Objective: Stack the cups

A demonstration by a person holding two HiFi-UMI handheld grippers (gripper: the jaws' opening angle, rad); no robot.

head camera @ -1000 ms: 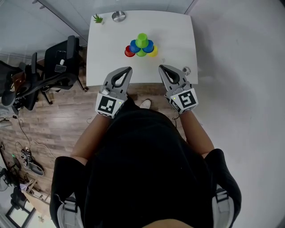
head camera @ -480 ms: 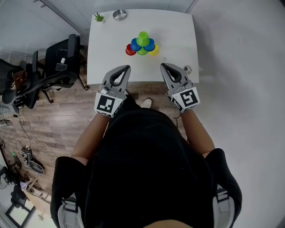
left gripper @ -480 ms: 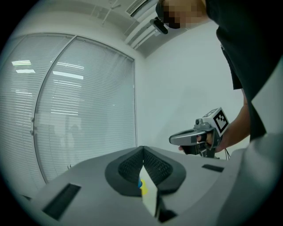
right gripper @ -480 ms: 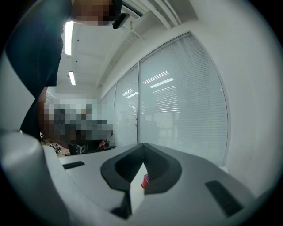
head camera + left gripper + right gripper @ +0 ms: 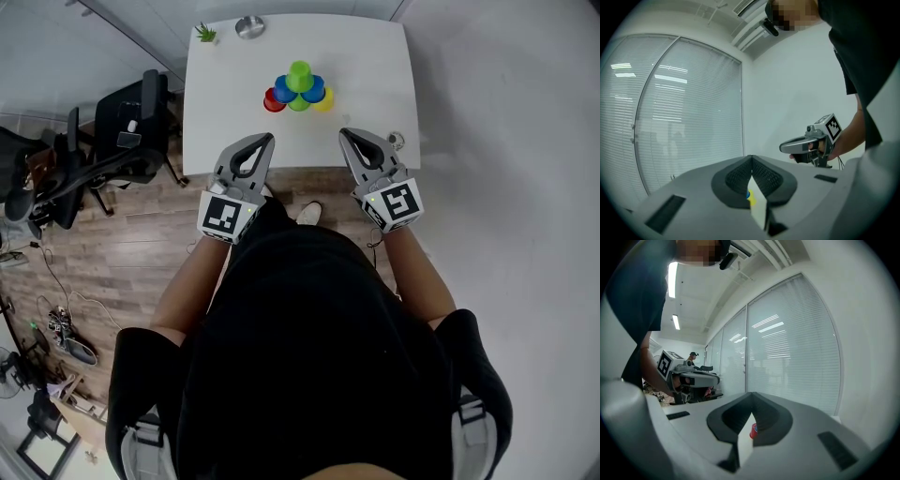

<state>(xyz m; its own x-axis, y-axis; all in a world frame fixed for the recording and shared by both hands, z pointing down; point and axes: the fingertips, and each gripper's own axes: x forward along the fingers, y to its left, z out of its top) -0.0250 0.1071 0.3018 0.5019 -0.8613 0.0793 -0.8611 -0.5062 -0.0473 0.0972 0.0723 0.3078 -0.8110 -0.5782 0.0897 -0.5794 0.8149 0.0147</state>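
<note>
- Cups (image 5: pixel 299 90) stand as a small pyramid on the far half of the white table (image 5: pixel 225 103). A red cup (image 5: pixel 273 102), a green one and a yellow cup (image 5: pixel 325 101) form the bottom row. Two blue ones sit above them, and a top green cup (image 5: pixel 300 75) crowns the pile.
- Left gripper (image 5: pixel 266 141) is held level over the table's near edge, its jaws pressed together with nothing between them. Below the tips, its own view shows only a sliver of blue and yellow cup far ahead.
- Right gripper (image 5: pixel 344 135) hangs at the same edge, further right, with its jaws likewise closed tight and empty. A bit of red cup shows past the tips in its own view.
- Both grippers are well apart from the pyramid and from each other, each pointing toward the table's far side.
- A small green plant (image 5: pixel 205 35) and a round metal dish (image 5: pixel 249 27) sit at the table's far edge, left of the cups.
- A small round object (image 5: pixel 394 141) lies at the table's near right corner, just beside the right gripper. What it is cannot be told.
- Black office chairs (image 5: pixel 131 117) stand on the wooden floor (image 5: pixel 122 253) left of the table.
</note>
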